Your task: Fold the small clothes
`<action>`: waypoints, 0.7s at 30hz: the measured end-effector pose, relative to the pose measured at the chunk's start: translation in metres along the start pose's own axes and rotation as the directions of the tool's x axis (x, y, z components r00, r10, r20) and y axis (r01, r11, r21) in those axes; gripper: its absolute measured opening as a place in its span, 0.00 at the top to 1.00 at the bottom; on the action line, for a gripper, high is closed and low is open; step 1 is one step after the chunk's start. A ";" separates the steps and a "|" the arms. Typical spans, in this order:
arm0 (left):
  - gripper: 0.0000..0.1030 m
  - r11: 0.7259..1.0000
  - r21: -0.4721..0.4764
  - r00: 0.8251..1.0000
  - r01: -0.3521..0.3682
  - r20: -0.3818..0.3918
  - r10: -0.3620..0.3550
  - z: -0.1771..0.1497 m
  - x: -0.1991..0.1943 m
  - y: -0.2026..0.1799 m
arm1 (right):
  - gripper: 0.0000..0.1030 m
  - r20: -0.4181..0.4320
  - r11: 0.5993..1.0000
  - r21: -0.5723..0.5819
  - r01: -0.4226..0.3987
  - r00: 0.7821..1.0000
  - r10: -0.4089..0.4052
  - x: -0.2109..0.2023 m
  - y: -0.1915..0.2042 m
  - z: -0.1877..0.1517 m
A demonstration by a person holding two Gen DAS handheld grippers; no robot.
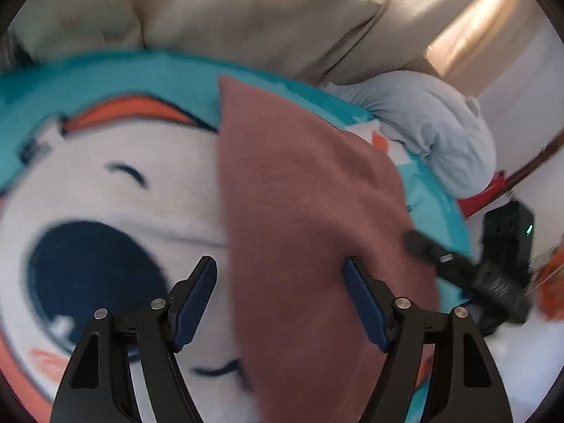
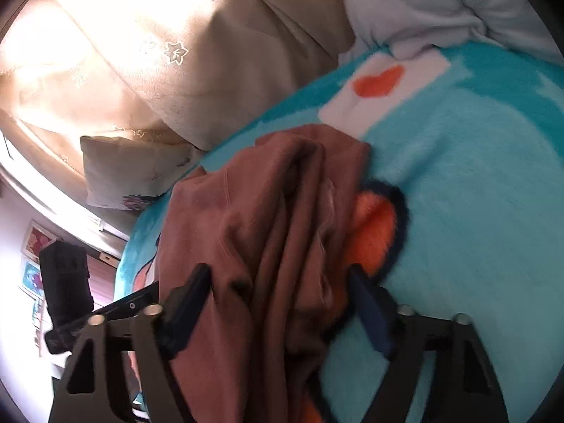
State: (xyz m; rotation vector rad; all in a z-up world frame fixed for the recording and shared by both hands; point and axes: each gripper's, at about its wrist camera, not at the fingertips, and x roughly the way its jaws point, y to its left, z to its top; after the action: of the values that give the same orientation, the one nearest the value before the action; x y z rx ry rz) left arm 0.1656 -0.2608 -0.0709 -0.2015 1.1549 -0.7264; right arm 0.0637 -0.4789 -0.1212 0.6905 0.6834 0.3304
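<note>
A dusty-pink garment (image 1: 303, 211) lies as a long smooth strip on a teal cartoon blanket (image 1: 105, 183). My left gripper (image 1: 280, 264) hovers over its near part, jaws apart, neither pad pressing on the cloth. In the right wrist view the same garment (image 2: 275, 211) is bunched into folds. My right gripper (image 2: 278, 275) straddles that bunch with its jaws apart; a strip of orange blanket shows between the cloth and the right-hand fingertip (image 2: 363, 282). The right gripper's black body (image 1: 469, 268) shows blurred at the garment's right edge.
A beige cushion (image 1: 246, 10) backs the blanket. A pale blue bundle of fabric (image 1: 440, 123) lies at the blanket's far right corner. A small patterned pillow (image 2: 130, 172) sits beside the blanket (image 2: 476, 176). The left gripper's black housing (image 2: 67, 282) is at the lower left.
</note>
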 end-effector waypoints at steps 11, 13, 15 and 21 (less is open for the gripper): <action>0.69 0.999 0.043 0.990 -0.027 0.139 0.020 -0.008 -0.059 -0.025 | 0.67 0.045 0.982 -0.185 -0.040 0.998 0.049 -0.022 0.084 0.002; 0.69 0.997 0.046 0.983 -0.056 0.175 0.047 -0.003 -0.078 -0.024 | 0.67 0.051 0.976 -0.207 -0.071 0.995 0.084 -0.023 0.101 0.004; 0.68 0.997 0.028 0.980 -0.078 0.187 0.071 0.003 -0.089 -0.017 | 0.67 0.061 0.972 -0.212 -0.100 0.991 0.116 -0.021 0.113 0.006; 0.64 0.968 -0.057 0.964 -0.245 0.093 0.249 -0.006 -0.075 0.032 | 0.60 0.015 0.972 -0.223 0.080 0.997 -0.079 0.029 0.098 0.002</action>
State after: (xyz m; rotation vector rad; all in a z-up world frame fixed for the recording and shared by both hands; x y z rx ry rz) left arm 0.1579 -0.1889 -0.0320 -0.1268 1.0792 -0.4650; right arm 0.0803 -0.3944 -0.0671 0.4486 0.6546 0.3257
